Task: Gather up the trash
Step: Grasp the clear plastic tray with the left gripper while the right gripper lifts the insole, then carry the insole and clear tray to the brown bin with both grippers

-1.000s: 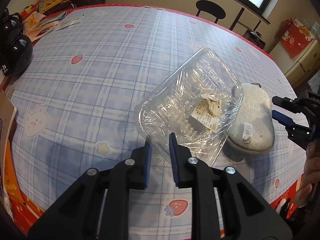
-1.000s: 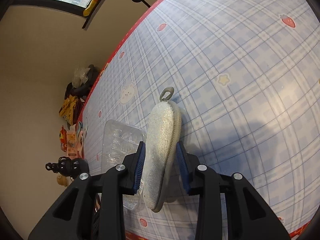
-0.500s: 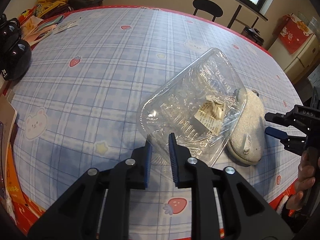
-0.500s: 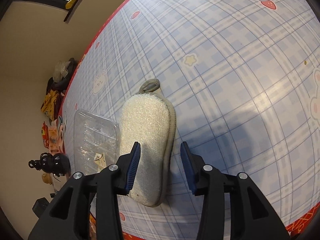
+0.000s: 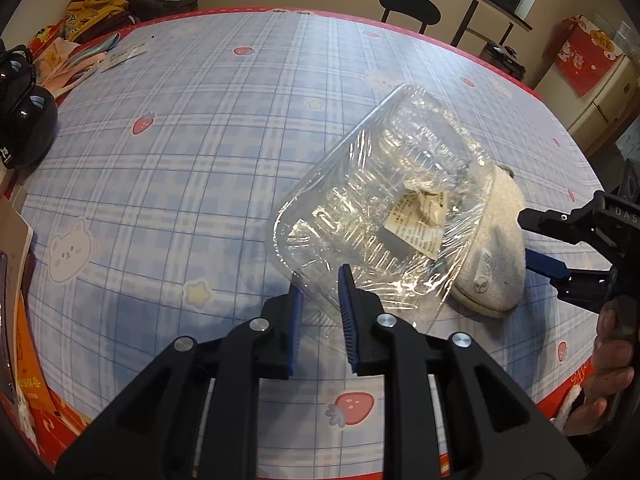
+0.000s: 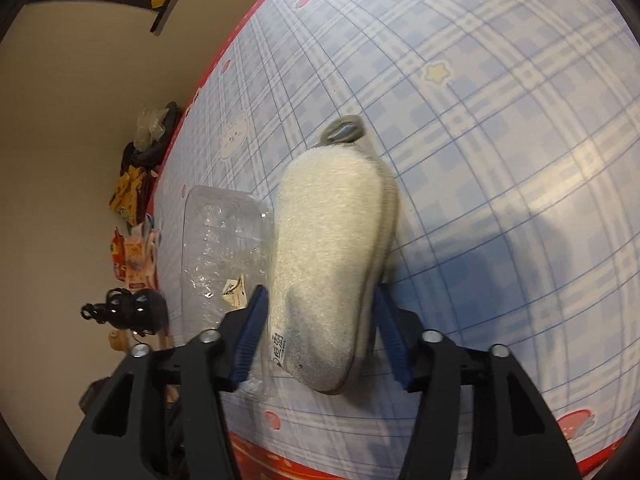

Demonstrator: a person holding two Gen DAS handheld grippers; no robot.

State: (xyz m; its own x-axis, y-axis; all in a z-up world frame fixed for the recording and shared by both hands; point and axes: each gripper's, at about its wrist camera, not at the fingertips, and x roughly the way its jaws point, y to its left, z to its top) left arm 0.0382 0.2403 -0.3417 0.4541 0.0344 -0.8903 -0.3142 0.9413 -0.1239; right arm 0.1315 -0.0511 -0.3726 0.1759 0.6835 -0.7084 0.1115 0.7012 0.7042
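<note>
A round table (image 5: 192,168) is wearing a blue plaid cloth with strawberries, stars and bears, edged in red. A black stool (image 5: 409,1) is standing beyond its far edge beneath the window, and a red gift box (image 5: 587,55) is sitting on a cream cabinet (image 5: 608,104). Yellow bags (image 5: 94,12) are lying piled at the far left, a shiny black object (image 5: 24,120) sitting nearer.

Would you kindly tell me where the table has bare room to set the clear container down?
Bare tablecloth lies between the black helmet and the clear container. It is crowded where the container touches the slipper.
</note>
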